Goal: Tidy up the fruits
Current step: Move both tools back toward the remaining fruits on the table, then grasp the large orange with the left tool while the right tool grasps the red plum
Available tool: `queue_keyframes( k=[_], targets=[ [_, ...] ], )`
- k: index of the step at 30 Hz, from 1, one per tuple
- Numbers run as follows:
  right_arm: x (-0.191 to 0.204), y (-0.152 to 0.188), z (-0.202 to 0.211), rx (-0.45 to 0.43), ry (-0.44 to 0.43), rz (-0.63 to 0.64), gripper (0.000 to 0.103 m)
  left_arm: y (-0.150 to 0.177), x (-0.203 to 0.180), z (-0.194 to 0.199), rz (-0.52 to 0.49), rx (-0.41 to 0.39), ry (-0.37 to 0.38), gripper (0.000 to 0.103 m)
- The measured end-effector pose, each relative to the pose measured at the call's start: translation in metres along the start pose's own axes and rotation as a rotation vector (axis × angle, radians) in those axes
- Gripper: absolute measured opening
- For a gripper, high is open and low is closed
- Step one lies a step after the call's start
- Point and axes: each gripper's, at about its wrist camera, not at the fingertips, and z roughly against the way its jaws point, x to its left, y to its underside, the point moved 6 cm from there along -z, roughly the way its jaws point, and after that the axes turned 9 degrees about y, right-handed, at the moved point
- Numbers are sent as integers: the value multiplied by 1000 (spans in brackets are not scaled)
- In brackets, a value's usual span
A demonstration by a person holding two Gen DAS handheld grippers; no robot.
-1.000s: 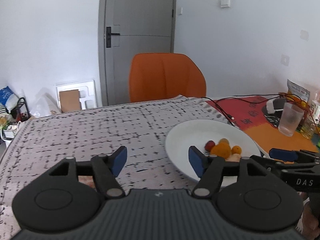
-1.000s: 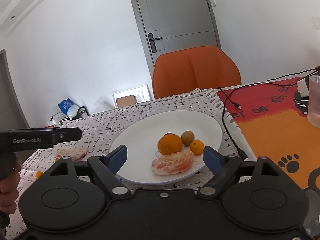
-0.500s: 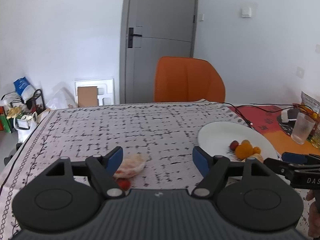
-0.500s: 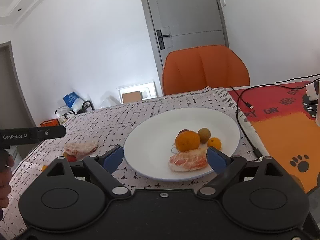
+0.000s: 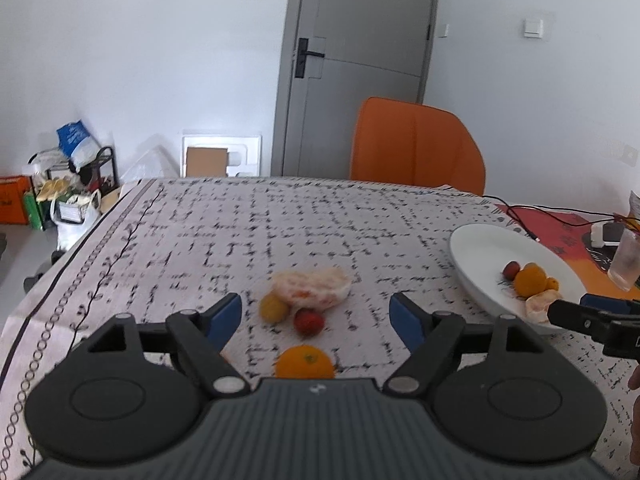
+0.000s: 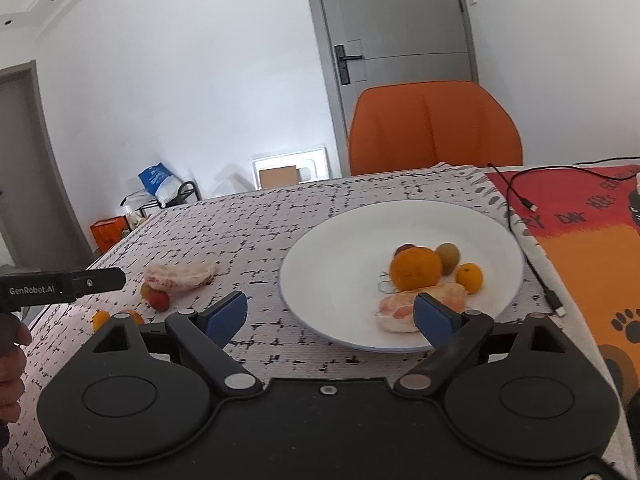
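My left gripper (image 5: 316, 316) is open and empty above the patterned tablecloth. Between and just beyond its fingers lie a peeled pomelo piece (image 5: 312, 290), a small yellow fruit (image 5: 274, 308), a small red fruit (image 5: 309, 321) and an orange (image 5: 305, 367). My right gripper (image 6: 330, 314) is open and empty at the near edge of the white plate (image 6: 344, 256). The plate holds an orange (image 6: 416, 267), a kiwi (image 6: 448, 257), a small orange fruit (image 6: 469, 276), a dark red fruit (image 6: 406, 248) and a pomelo piece (image 6: 400, 307).
An orange chair (image 5: 416, 148) stands behind the table. A black cable (image 6: 520, 196) lies on the red and orange mat (image 6: 592, 240) right of the plate. A plastic cup (image 5: 626, 260) stands at the far right. Bags and boxes (image 5: 60, 196) sit on the floor at the left.
My left gripper has swung left, away from the plate, and now faces the loose fruits on the cloth. My right gripper has pulled back slightly from the plate. Both stay open.
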Motion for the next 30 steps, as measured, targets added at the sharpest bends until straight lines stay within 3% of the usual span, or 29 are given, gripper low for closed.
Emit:
queue_keyframes(
  k=[14,22,25,30],
  targets=[
    [42,1,-15,33,-39,75,91,26,25,-8,75,45,7,79],
    [55,4,-23,54,-40,99,91,26,19,-15,58,32,37,79],
    [56,3,-25,58,-35,105,91,27,16,-19,56,40,64,70],
    [58,5,-27,66,-28,107,91,35,17,-24,67,78,80,37]
  ],
)
